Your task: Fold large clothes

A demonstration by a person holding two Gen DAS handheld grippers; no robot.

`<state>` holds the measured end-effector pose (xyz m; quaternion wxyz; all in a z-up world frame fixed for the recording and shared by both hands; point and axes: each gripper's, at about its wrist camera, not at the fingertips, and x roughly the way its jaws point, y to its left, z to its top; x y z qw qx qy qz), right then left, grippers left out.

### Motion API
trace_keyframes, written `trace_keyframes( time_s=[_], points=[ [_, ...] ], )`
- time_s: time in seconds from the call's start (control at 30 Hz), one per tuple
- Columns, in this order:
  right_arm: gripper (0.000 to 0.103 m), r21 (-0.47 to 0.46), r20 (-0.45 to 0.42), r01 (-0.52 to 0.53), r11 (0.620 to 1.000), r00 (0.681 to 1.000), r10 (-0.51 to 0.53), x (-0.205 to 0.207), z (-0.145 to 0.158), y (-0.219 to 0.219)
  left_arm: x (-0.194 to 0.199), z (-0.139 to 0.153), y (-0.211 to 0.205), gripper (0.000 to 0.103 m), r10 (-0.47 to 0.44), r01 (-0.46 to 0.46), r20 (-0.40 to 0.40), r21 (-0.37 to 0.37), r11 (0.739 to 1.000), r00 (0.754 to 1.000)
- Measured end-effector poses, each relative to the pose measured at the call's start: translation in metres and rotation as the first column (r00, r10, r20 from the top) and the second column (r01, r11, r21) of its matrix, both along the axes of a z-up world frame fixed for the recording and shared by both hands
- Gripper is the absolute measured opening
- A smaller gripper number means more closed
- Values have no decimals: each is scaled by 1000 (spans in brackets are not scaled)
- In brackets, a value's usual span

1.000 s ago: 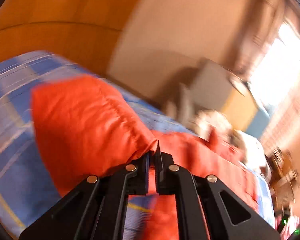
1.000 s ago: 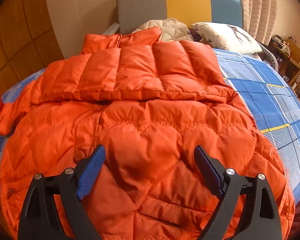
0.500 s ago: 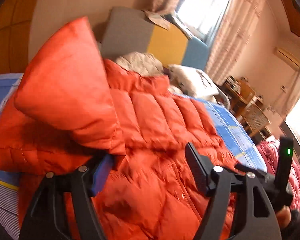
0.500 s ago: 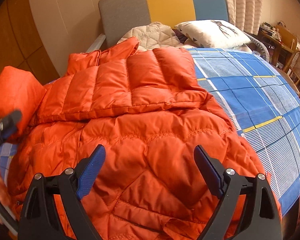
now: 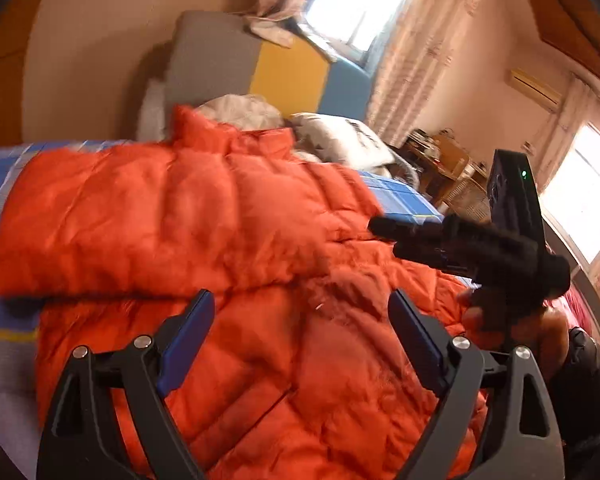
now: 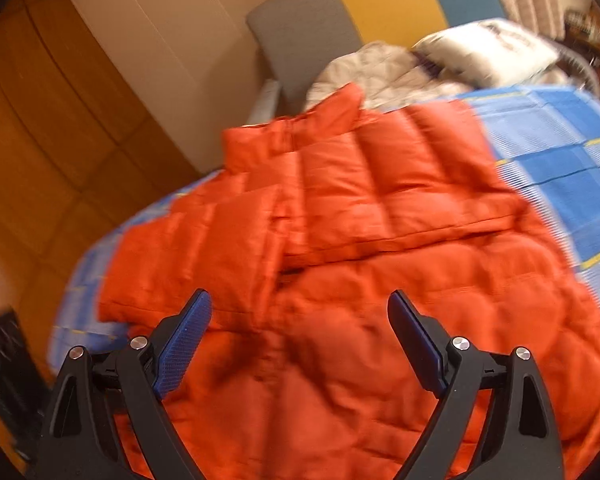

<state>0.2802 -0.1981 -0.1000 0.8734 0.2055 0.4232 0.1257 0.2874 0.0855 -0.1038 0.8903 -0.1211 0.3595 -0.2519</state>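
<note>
The orange jacket (image 5: 228,280) lies on the bed (image 6: 560,184), both sleeves folded across its chest. Left claw (image 5: 300,340) has just been opening, nothing between; right claw (image 6: 300,340) gapes empty. Next, probably (view blurred): grip the hem, fold toward the collar.

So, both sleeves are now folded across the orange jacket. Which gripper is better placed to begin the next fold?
Either, probably. The left gripper and right gripper both hover open over the orange jacket's lower body, nothing between their pads.
</note>
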Motion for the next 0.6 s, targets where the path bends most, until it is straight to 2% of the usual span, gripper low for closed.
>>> trace_keyframes(
  time_s=[0.03, 0.1, 0.17, 0.2, 0.27, 0.3, 0.33, 0.4, 0.47, 0.6],
  points=[
    [89, 27, -22, -20, 999, 1000, 21, 6, -4, 7, 0, -5, 3, 87, 27, -27, -11, 6, 1000, 1000],
    [81, 10, -40, -22, 1000, 999, 22, 17, -10, 22, -3, -14, 17, 87, 85, -85, -44, 14, 996, 995],
    [64, 6, -52, -47, 999, 998, 47, 28, -16, 37, -4, -23, 31, 87, 161, -160, -86, 14, 987, 983],
    [59, -15, -60, -62, 998, 996, 61, 35, -20, 50, -3, -26, 39, 87, 203, -202, -100, 18, 979, 974],
    [18, -48, -63, -100, 994, 993, 97, 43, -23, 64, 0, -31, 48, 86, 243, -243, -117, 9, 970, 963],
    [14, -108, -47, -99, 989, 994, 94, 44, -19, 71, 1, -31, 52, 86, 259, -260, -117, 7, 965, 959],
    [10, -116, 2, -86, 989, 996, 87, 41, -9, 71, 1, -31, 54, 86, 269, -270, -111, 7, 963, 957],
    [8, -120, 66, -61, 991, 995, 70, 39, 11, 63, 4, -30, 58, 86, 280, -280, -101, 5, 960, 955],
    [7, -183, 127, -7, 983, 991, 30, 42, 28, 49, 11, -27, 57, 86, 285, -285, -94, 8, 958, 954],
    [7, -236, 130, 101, 966, 989, -72, 61, 30, 14, 28, -30, 53, 86, 311, -311, -97, 17, 950, 945]
  ],
)
